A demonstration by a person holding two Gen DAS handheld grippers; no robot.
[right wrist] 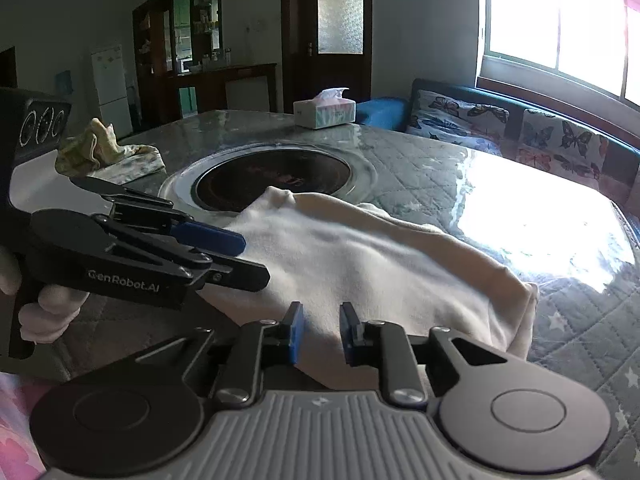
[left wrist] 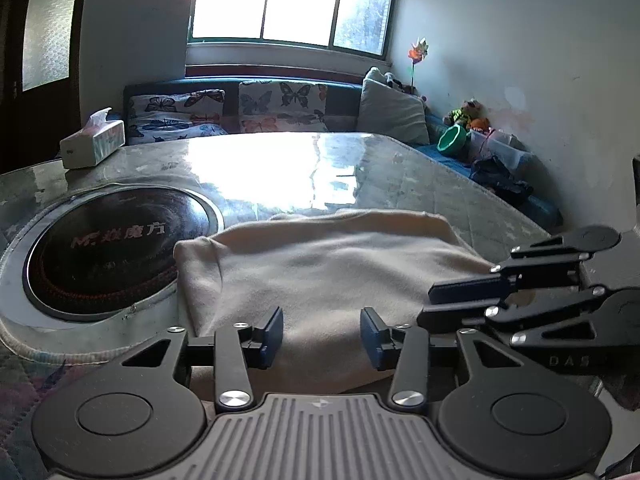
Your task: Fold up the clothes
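Cream garment (left wrist: 320,264) folded on table (left wrist: 420,184), both grippers open

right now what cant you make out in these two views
- Near edge of the cream garment: both wrist views, hidden behind the gripper bodies.
- Left gripper and right gripper: jaws stand apart with cloth behind the gap; contact with the fabric cannot be told.
- Garment type: folded over, no sleeves or collar visible.
- Crumpled patterned cloth: right wrist view, too bunched to identify.
- Tabletop: glare washes out its surface.
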